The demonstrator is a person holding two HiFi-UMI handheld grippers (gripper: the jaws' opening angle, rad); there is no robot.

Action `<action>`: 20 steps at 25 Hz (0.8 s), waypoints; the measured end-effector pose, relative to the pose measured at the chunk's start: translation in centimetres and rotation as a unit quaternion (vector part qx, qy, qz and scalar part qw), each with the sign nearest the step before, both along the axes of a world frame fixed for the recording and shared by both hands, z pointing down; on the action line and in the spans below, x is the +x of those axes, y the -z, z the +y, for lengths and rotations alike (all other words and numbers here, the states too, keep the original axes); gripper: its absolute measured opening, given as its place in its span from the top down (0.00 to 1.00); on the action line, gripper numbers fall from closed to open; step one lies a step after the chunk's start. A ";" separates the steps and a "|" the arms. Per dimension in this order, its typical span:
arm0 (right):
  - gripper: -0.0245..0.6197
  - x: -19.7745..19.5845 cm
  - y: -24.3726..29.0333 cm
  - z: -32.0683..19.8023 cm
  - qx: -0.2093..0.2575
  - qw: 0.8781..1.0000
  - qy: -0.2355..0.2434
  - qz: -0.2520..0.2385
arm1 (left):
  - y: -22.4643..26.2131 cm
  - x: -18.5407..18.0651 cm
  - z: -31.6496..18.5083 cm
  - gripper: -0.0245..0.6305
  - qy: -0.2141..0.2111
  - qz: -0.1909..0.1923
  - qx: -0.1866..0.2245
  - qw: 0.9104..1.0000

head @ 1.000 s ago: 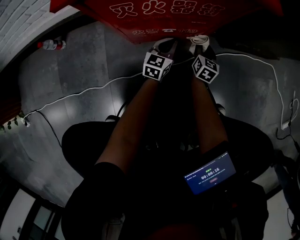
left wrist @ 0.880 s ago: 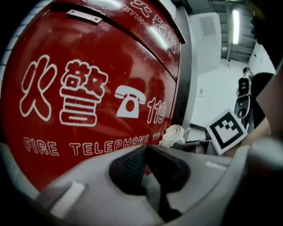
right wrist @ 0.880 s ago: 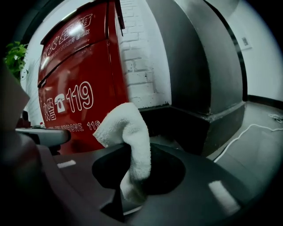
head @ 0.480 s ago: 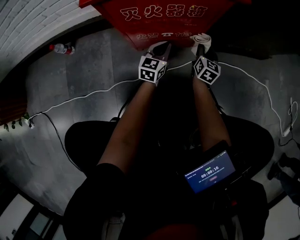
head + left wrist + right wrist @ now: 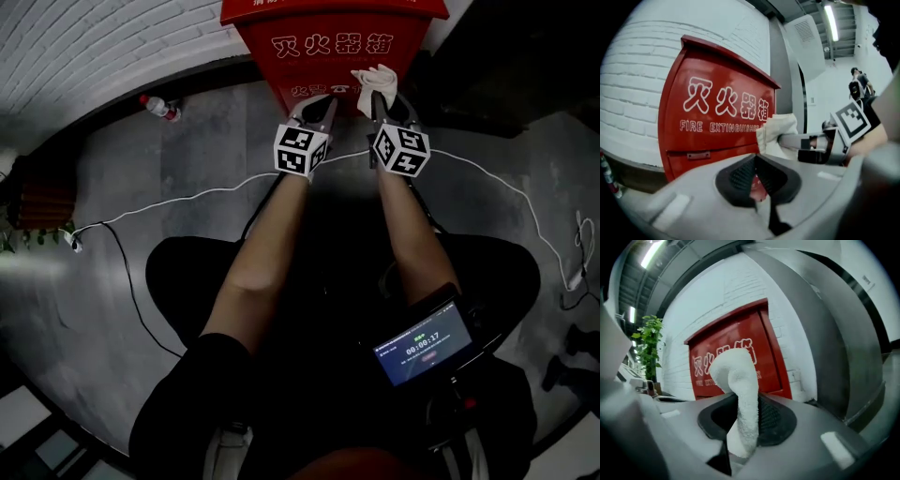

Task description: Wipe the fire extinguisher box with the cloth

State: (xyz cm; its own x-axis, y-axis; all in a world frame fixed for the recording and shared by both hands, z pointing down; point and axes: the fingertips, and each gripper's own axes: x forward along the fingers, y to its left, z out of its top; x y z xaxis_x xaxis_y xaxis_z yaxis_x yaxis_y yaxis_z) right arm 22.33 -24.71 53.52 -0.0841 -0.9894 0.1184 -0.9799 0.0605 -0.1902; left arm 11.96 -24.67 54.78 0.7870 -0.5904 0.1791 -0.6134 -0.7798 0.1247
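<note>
Okay, so the red fire extinguisher box (image 5: 328, 42) stands against the white brick wall (image 5: 112, 37), and both tools are up close to its front face.

From the head view, the right tool (image 5: 382, 103) is clamped on the white cloth (image 5: 377, 82). The cloth bunches up beyond the tips, right at the box's front on its right side, though I can't tell from here whether it actually touches. The left tool (image 5: 319, 101) sits just beside it, pointing at the lower middle of the box. This view also picks up a plastic bottle (image 5: 159, 106) lying on the grey floor to the left of the box, and a white cable (image 5: 187, 202) running across the floor in front of it. Neither tool view shows those.

The right tool view shows the grip properly. The cloth (image 5: 740, 394) is pinched between the pads of the right tool (image 5: 740, 423) and sticks up in a rounded fold, covering part of the white lettering on the box (image 5: 754, 348). A green plant (image 5: 649, 348) off to the left of the box shows clearly only here.

The left tool view shows the left tool (image 5: 757, 180) with its tips together and nothing held. You can read "FIRE EXTINGUISHER" on the box (image 5: 708, 122) here, and the cloth (image 5: 776, 131) shows side-on near the box's right edge.
</note>
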 end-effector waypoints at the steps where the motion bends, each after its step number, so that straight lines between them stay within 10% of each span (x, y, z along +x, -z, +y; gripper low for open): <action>1: 0.81 -1.1 0.8 0.2 0.006 1.000 0.021 0.002 | 0.6 -0.4 0.2 0.96 0.004 -0.002 0.004 1.000; 20: 0.81 -8.8 24.6 1.1 0.144 0.979 0.130 0.059 | 24.3 -11.2 -2.6 0.96 0.159 0.136 0.105 0.972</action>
State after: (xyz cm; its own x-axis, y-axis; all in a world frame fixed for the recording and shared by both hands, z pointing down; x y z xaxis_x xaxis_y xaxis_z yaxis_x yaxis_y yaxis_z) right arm 13.54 -23.60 28.91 -0.3392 -0.9305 -0.1381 -0.9387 0.3445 -0.0156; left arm 0.76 -27.23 30.48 0.5605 -0.8122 -0.1616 -0.7940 -0.5825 0.1737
